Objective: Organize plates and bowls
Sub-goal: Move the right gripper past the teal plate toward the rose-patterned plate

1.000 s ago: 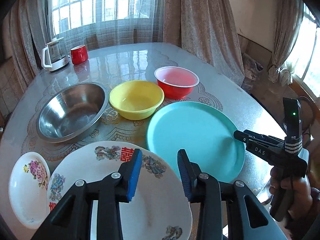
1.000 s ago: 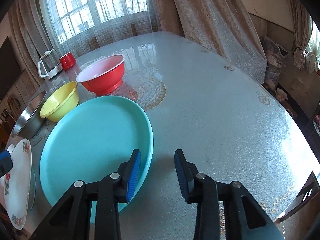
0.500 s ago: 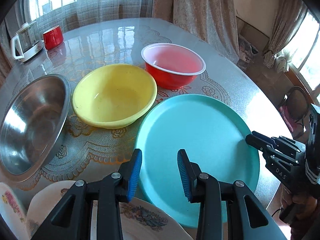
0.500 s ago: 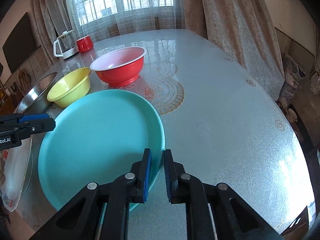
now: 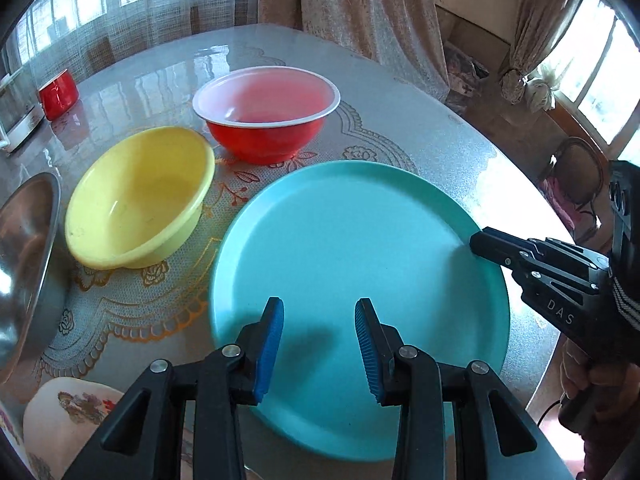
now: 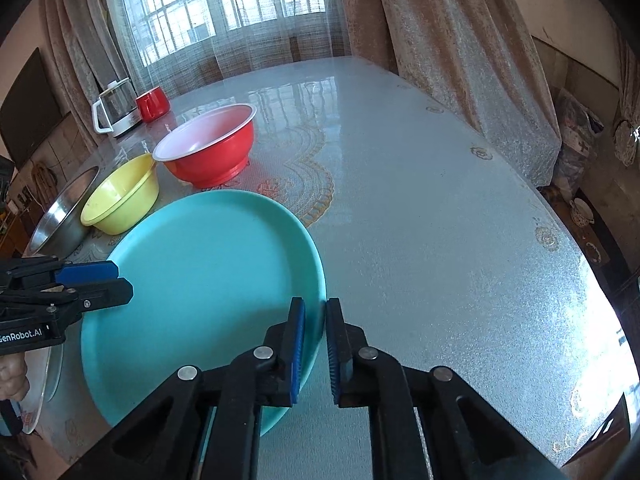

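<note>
Stock of the table [image 6: 440, 240], taken from behind my own tongs.

1. Teal plate [image 5: 352, 240]: flat on the table, nearest me. My right tongs [image 6: 316, 344] are pressed together on its rim at about 3 o'clock of the plate; the rim sits between the blue pads. The plate looks not yet lifted, though I cannot tell for sure.
2. My left tongs [image 5: 320, 344]: spread, nothing between them, hovering over the plate's 6 o'clock portion. Free for the next item.
3. Red bowl [image 5: 266, 114]: upright at 12 o'clock of the teal plate, near it, standing alone, white inside.
4. Yellow bowl [image 5: 140, 196]: upright at 10 o'clock of the plate, just beside the red bowl, alone and empty.
5. Steel bowl [image 5: 24, 264]: at 9 o'clock, just beside the yellow bowl, partly out of the left view; unstacked.
6. Flowered white plate [image 5: 64, 412]: at 8 o'clock of the teal plate, cut off by the frame edge. Whether anything lies beneath it I cannot tell.
7. Red cup [image 6: 152, 103] and glass kettle [image 6: 116, 108]: far end of the table at 11 o'clock, not part of the job.

Progress, as I judge it: early. No bowl is nested in another and no plate visibly stacked; every piece stands separately. The grip on the teal plate is the only step under way. Left to do: bring the plates into one pile and nest the three bowls.
</note>
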Demonstrator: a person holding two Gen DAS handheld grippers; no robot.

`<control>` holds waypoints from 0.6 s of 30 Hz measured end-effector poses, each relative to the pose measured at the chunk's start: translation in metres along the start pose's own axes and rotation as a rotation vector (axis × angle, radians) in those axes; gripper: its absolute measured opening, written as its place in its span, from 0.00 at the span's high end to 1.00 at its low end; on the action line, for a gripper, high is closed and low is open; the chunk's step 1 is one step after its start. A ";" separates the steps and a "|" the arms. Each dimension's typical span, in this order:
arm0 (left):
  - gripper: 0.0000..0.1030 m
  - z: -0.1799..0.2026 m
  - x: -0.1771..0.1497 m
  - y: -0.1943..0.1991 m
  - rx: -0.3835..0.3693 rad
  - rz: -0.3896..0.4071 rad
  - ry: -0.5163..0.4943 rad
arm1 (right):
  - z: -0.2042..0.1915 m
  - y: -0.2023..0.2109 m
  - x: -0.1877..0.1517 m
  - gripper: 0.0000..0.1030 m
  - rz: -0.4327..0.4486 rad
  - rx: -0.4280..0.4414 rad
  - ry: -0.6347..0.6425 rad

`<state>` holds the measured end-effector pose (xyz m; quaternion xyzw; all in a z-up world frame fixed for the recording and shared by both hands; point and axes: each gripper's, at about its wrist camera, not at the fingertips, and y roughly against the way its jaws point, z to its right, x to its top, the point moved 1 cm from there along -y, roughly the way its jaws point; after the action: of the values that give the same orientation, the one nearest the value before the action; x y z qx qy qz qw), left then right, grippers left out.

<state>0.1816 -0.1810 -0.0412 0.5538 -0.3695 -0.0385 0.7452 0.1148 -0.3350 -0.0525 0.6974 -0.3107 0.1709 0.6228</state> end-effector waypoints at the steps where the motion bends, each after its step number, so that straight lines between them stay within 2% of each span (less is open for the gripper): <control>1: 0.64 0.006 -0.001 -0.001 0.005 0.002 -0.010 | 0.003 0.001 -0.001 0.91 0.005 -0.011 -0.017; 4: 0.65 0.013 -0.002 0.008 -0.005 0.029 -0.011 | 0.012 0.003 -0.002 0.91 0.008 -0.007 -0.052; 7: 0.65 0.014 -0.002 0.023 -0.007 0.062 0.008 | 0.008 0.006 -0.005 0.91 -0.005 -0.010 -0.035; 14: 0.65 0.001 -0.018 0.049 0.069 0.133 0.086 | 0.003 0.012 -0.014 0.90 -0.005 -0.005 -0.027; 18: 0.65 -0.006 -0.032 0.063 0.108 0.164 0.137 | 0.002 0.013 -0.015 0.84 -0.002 -0.030 -0.022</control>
<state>0.1396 -0.1374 -0.0049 0.5624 -0.3633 0.0804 0.7384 0.0951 -0.3340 -0.0518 0.6901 -0.3195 0.1576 0.6300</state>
